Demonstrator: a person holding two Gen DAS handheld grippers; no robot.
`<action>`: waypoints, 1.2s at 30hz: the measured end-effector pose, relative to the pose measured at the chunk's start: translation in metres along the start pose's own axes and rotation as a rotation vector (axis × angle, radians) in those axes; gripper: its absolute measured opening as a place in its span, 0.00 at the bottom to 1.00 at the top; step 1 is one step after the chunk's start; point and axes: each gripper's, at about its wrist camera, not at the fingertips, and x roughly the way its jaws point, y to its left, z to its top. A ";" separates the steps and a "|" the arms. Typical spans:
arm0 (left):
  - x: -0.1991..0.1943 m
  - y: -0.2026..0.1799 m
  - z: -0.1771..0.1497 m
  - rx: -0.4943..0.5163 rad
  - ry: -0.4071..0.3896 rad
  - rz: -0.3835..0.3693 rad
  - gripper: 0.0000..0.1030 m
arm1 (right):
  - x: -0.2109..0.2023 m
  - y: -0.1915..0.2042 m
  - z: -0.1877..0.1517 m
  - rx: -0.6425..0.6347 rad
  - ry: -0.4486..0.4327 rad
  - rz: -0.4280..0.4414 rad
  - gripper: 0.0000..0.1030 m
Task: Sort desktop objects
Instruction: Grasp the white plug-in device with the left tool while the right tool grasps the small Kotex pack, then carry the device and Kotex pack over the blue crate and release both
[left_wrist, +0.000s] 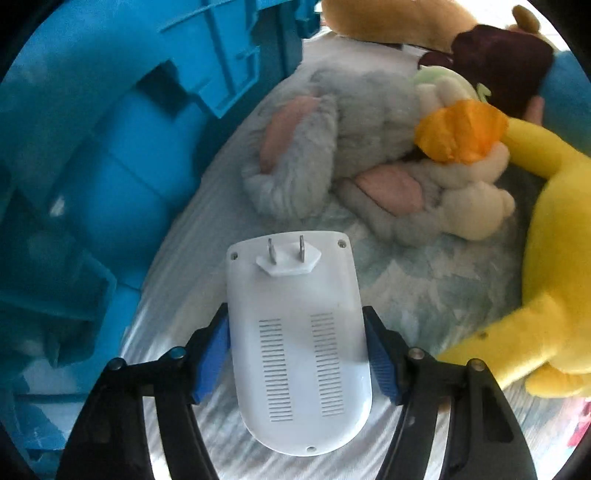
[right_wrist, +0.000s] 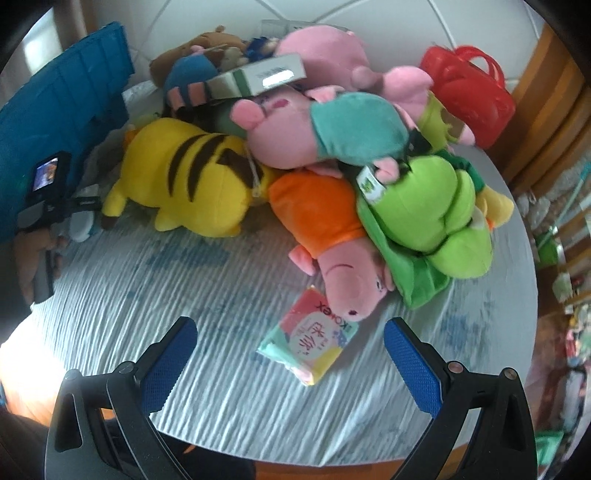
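Observation:
My left gripper (left_wrist: 297, 347) is shut on a white plug-in device (left_wrist: 295, 332), held back side up with its two prongs pointing away, above the pale cloth. A blue plastic crate (left_wrist: 92, 147) stands close on the left. My right gripper (right_wrist: 291, 350) is open and empty, low over the round table (right_wrist: 147, 295). A small pastel tissue pack (right_wrist: 308, 341) lies just ahead between its fingers. Behind it lies a heap of plush toys: a yellow striped one (right_wrist: 184, 184), a pink pig in orange (right_wrist: 321, 229), a green one (right_wrist: 436, 214).
A grey plush rabbit (left_wrist: 332, 158) and a yellow plush (left_wrist: 554, 258) lie ahead of the left gripper. A red basket (right_wrist: 469, 88) stands at the table's far right. The blue crate (right_wrist: 66, 110) stands at the left, with the other gripper's camera (right_wrist: 44, 184) beside it.

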 end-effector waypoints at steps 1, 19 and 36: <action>-0.005 -0.002 -0.002 0.010 -0.011 0.001 0.65 | 0.003 -0.003 -0.002 0.017 0.005 -0.004 0.99; -0.087 -0.020 -0.034 0.174 -0.116 -0.110 0.65 | 0.140 -0.022 -0.020 0.294 0.174 -0.096 0.98; -0.244 0.028 -0.030 0.078 -0.319 -0.201 0.65 | 0.003 0.024 0.026 0.068 -0.073 0.074 0.68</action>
